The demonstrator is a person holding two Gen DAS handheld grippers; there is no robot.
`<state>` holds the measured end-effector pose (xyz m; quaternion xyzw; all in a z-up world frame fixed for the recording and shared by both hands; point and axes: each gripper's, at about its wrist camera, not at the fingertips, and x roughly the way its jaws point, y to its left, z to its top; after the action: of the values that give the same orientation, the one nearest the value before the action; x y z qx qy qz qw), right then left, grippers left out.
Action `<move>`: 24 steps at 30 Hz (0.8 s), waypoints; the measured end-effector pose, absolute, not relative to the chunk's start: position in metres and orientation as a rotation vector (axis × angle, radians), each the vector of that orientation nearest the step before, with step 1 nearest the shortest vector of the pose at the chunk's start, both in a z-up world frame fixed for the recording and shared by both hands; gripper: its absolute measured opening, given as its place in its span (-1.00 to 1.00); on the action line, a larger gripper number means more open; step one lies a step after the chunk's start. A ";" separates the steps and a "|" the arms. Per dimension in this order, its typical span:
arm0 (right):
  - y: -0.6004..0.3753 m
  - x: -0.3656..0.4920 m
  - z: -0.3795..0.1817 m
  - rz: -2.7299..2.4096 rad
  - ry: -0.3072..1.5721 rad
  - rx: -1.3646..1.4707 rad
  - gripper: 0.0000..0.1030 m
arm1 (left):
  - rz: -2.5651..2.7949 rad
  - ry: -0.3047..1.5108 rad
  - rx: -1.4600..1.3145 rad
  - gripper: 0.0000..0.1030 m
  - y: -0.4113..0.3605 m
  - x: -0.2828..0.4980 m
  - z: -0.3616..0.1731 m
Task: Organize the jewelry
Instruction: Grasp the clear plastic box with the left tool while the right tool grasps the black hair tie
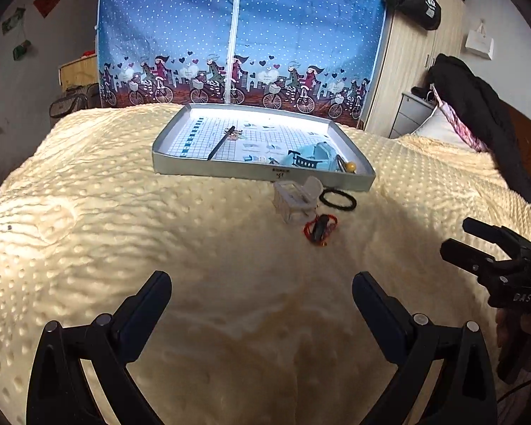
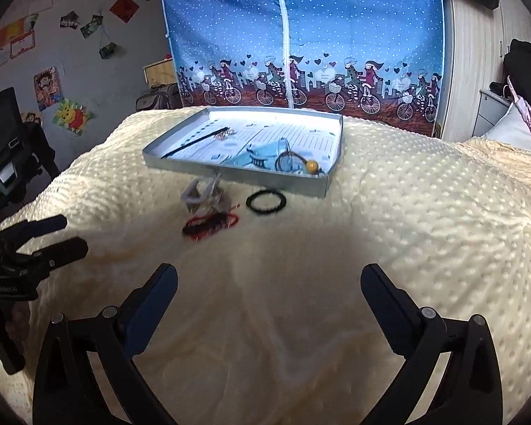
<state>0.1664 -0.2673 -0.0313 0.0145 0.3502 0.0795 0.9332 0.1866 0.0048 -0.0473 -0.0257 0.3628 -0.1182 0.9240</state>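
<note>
Right now your red bracelet [image 1: 319,231] and black ring-shaped bracelet [image 1: 337,200] lie on the cream blanket [image 1: 159,219], just beside the clear box [image 1: 295,200] at the tray [image 1: 251,171] front edge. Your left gripper [image 1: 262,295] and right gripper [image 2: 269,285] both gape wide over bare blanket; "DAS" shows on the right one.

The bed's blanket [image 1: 159,230] is pale cream with raised dots. The grey tray [image 1: 251,171] has a blue-gridded liner. Beside it lie a black ring [image 2: 266,203] and red-and-black bracelets [image 2: 210,227]. The blue curtain [image 2: 301,35] has white dots and cyclists.
</note>
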 end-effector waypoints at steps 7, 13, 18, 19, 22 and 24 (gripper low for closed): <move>-0.266 0.227 -0.036 0.169 0.728 0.019 0.95 | -0.300 0.790 -0.154 0.98 0.002 0.240 -0.054; -0.266 0.279 -0.056 0.171 0.787 0.044 0.12 | -0.346 0.871 -0.182 0.45 -0.011 0.294 -0.069; -0.261 0.314 -0.079 0.184 0.855 0.074 -0.22 | -0.392 0.955 -0.204 0.03 -0.025 0.333 -0.084; -0.258 0.319 -0.083 0.190 0.861 0.075 -0.29 | -0.399 0.969 -0.214 -0.06 -0.027 0.339 -0.088; -0.252 0.329 -0.092 0.203 0.877 0.071 -0.45 | -0.418 1.008 -0.246 -0.23 -0.033 0.352 -0.097; -0.249 0.332 -0.098 0.211 0.891 0.071 -0.53 | -0.435 1.023 -0.280 -0.24 -0.032 0.358 -0.101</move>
<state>0.3325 -0.2487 -0.0979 0.0341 0.4300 0.1019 0.8964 0.3582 -0.0325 -0.1013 -0.1324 0.4838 -0.2056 0.8403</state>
